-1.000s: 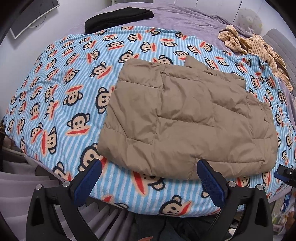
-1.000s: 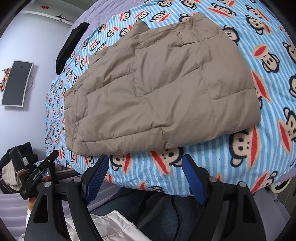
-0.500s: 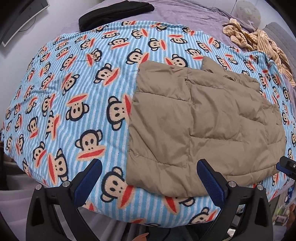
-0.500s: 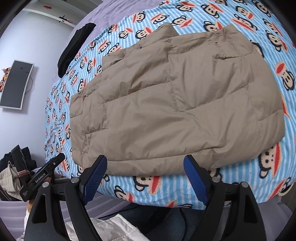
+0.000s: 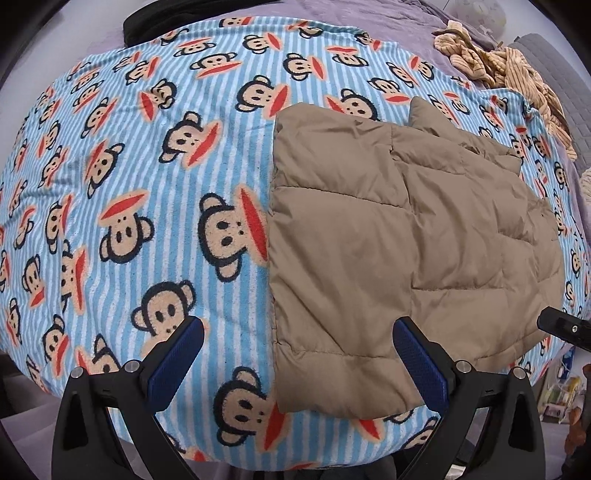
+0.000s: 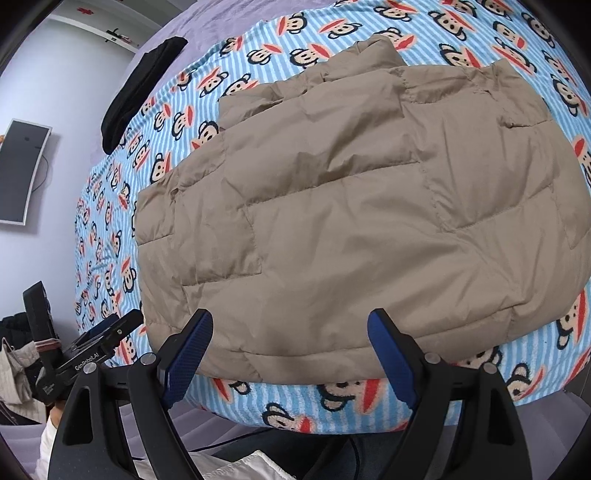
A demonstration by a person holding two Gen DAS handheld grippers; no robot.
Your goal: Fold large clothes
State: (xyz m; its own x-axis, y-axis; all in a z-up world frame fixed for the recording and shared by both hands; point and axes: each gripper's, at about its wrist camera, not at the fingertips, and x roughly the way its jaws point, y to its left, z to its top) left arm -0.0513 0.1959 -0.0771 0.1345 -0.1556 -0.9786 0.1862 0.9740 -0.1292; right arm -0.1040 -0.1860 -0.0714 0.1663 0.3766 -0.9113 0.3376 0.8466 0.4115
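Blue-padded left tool (image 5: 295,363) nearest in the left wrist view, spread wide with nothing between the pads, poised above the near left corner of the tan quilted down jacket (image 5: 399,251). Blue-padded right tool (image 6: 290,356) likewise gaping and empty, hovering over the jacket's near hem in the right wrist view. Just beyond both, lying flat and already folded into a rough rectangle on the blue-striped monkey-print fleece blanket (image 5: 147,192) that covers the bed, near its front edge. Probably very light, soft and puffy, springing back when pressed, with a smooth shell likely to slip through a shallow pinch. Best taken at the near hem corners, where stitched seams give thinner, firmer edges, biting deep through all layers so none slides out. Risk of upper layers shifting or air-filled panels unfolding if lifted from one side only. Farther off, a striped beige garment (image 5: 509,70) bunched at the far right of the bed, and a folded black garment (image 6: 140,92) resting on the purple bedsheet (image 5: 388,14) beyond the blanket.
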